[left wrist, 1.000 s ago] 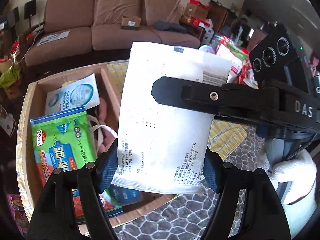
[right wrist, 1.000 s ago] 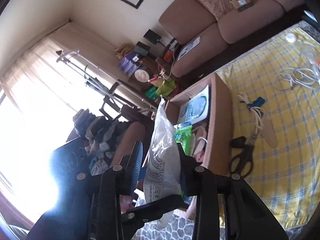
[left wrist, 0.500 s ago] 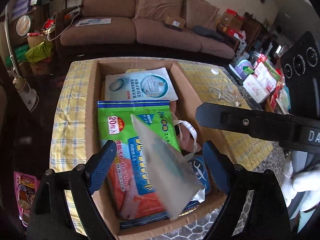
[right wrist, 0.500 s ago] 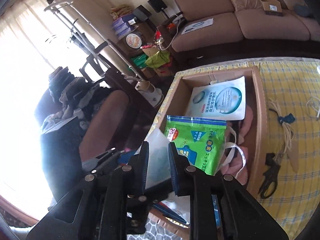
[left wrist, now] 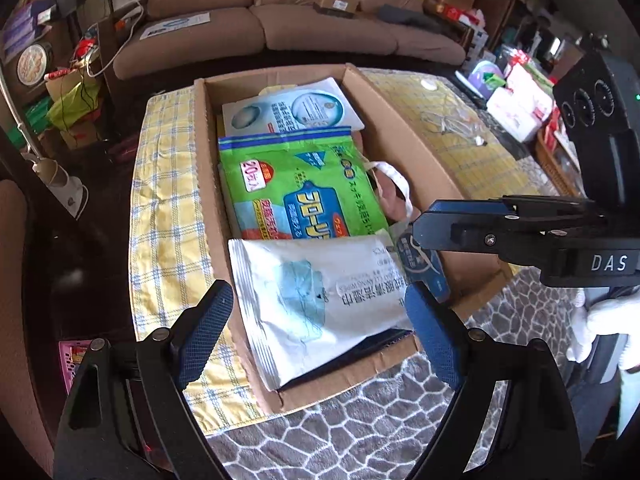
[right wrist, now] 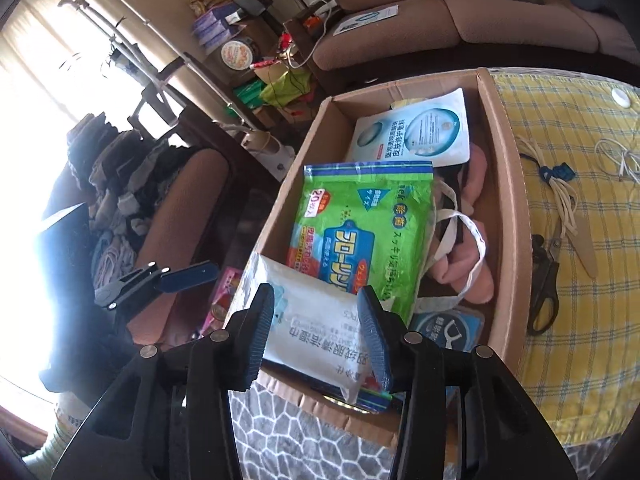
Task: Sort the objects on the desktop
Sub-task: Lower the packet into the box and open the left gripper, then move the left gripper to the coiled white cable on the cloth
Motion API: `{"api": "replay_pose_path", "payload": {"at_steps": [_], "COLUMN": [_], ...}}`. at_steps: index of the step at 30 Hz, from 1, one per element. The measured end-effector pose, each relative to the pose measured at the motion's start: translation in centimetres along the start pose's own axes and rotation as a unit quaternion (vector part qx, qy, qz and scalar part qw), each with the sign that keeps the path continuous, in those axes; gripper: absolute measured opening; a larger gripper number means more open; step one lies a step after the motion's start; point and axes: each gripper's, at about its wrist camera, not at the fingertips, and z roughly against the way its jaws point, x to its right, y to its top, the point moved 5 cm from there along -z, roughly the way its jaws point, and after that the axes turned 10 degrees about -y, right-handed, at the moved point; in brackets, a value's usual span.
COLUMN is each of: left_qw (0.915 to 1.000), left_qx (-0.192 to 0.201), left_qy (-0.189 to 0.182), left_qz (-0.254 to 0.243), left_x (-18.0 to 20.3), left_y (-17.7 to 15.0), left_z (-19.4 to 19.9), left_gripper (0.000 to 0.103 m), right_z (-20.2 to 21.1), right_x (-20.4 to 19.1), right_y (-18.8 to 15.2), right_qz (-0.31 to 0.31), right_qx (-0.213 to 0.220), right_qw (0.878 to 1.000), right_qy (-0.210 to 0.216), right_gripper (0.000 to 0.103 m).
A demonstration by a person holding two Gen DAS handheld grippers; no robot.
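My white flat plastic pack of wet wipes point(left wrist: 320, 300) lies in the near end of the brown cardboard box point(left wrist: 404, 136), which sits on the yellow checked cloth point(left wrist: 168, 216) at the near edge of the worktop. The pack overlaps the green plastic pouch with blue lettering point(left wrist: 296, 188) behind it, and its near corner rides up on the box's near wall. Its long axis runs across the box, left wall to right wall.

My right claw point(right wrist: 316, 336) hangs spread directly over that pack, one finger past each side, touching nothing as far as I can tell. My left claw point(left wrist: 320, 332) is spread too, framing the same pack from the near side, empty.

What matters next, I judge, lies to my right: the black-handled scissors point(right wrist: 544, 284) and the bundled white cord with a blue clip point(right wrist: 560, 192) rest on the cloth just past the box's right wall. They are nearer my right claw, and both lie lengthwise along that wall.
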Motion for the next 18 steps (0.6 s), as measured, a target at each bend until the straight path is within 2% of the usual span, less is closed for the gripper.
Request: {"api": "replay_pose_path", "payload": {"at_steps": [6,9,13,14,15,16,18], "left_qw": [0.9964,0.9971,0.999,0.9993,0.9994,0.9994,0.9985], "left_qx": [-0.043,-0.041,-0.015,-0.008,0.0,0.006,0.017], "left_qy": [-0.05,-0.039,-0.022,-0.018,-0.02,-0.026,-0.049], "left_qz": [0.052,0.051,0.037,0.033,0.028,0.023,0.017], "left_x": [0.8,1.5,2.5,2.8,3.2,3.8,5.1], "left_y": [-1.8,-1.8,-0.7,-0.3,0.1,0.5,1.3], "left_z": [-4.2,-4.8,-2.9,-2.3,-1.7,-1.3,-0.6], "left_gripper": [0.086,0.086,0.089,0.098,0.103,0.103,0.103], "right_z": [0.4,1.9,4.7,5.4,6.0,6.7,8.2], "right_x": [0.7,1.5,2.8,3.4,3.9,4.5,5.9], "right_y": [-2.0,-2.5,-2.3,-2.2,-2.2,-2.2,-2.3], "right_qz": [0.006,0.001,0.005,0.002,-0.002,-0.004,0.001], "right_qx": [-0.011,-0.002,0.023,0.031,0.039,0.048,0.079], "right_qw": [1.0,1.0,0.999,0.999,0.998,0.998,0.995], "right_qy": [-0.017,-0.019,-0.039,-0.042,-0.043,-0.045,-0.065], "right_gripper": [0.046,0.046,0.05,0.055,0.062,0.067,0.099]}}
